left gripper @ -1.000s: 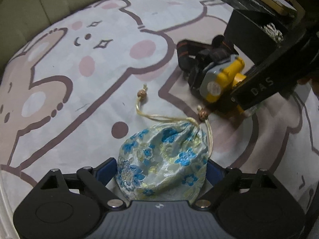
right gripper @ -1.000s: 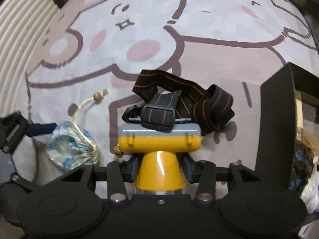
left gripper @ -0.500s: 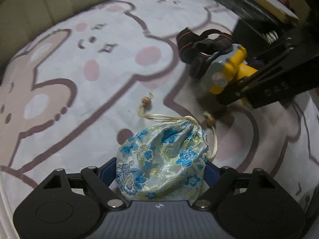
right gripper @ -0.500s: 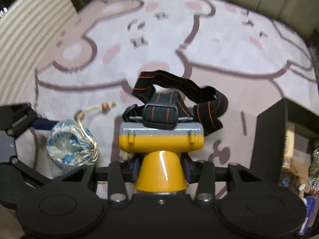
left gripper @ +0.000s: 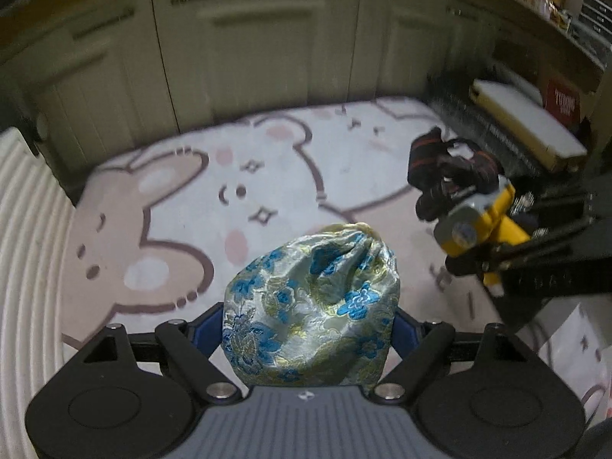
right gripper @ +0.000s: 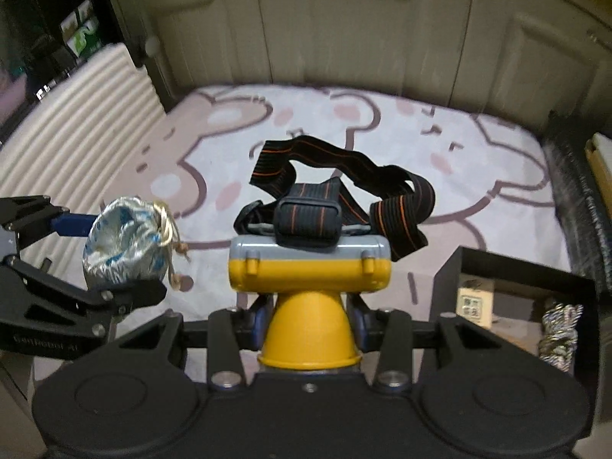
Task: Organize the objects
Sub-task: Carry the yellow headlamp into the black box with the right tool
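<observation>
left hand-held gripper (left gripper: pixel 309 317) pinching pouch (left gripper: pixel 313 302) | right hand-held gripper (right gripper: pixel 310 315) pinching headlamp (right gripper: pixel 310 267)

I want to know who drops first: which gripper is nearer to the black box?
Right. The right gripper, shut on the headlamp, is just left of the black box; the left gripper, holding the pouch, is farther left.

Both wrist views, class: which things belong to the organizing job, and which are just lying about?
In the job:
floral drawstring pouch, in the left jaws
yellow headlamp, in the right jaws
black box

Lying about:
bunny rug
cabinet doors
ribbed white mat
</observation>
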Demonstrator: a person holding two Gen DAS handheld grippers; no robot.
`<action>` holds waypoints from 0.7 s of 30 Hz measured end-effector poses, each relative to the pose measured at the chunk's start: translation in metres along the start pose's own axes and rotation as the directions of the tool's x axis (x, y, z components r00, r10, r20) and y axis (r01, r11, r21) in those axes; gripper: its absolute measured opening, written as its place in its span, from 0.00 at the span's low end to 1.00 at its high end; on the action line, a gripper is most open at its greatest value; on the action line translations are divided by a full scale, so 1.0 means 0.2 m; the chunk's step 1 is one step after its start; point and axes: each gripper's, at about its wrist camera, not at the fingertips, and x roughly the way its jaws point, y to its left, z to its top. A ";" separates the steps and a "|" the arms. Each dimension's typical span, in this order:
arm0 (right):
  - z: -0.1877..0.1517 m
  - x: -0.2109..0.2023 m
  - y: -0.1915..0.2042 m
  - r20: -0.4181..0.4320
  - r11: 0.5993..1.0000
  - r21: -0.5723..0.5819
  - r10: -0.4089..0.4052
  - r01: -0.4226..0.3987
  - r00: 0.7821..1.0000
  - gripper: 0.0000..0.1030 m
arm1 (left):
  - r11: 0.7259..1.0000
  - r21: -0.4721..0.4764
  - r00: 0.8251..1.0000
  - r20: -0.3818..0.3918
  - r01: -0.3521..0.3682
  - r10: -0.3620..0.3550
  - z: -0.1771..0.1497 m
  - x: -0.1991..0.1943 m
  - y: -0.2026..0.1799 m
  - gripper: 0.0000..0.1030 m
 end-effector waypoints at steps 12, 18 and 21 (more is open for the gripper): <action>-0.03 -0.29 -0.19 0.107 1.000 -0.007 -0.019 0.020 0.994 0.42 | 0.999 -0.040 0.995 0.103 -0.003 0.007 0.15 -0.21 -0.21 0.83; -0.05 -0.35 -0.35 0.092 0.995 -0.077 -0.056 0.063 0.994 0.42 | 0.999 -0.036 0.988 0.155 0.034 -0.028 0.24 -0.25 -0.33 0.83; -0.06 -0.36 -0.46 0.045 0.985 -0.161 -0.060 0.066 0.997 0.42 | 0.998 -0.025 0.984 0.168 0.058 -0.053 0.28 -0.25 -0.40 0.83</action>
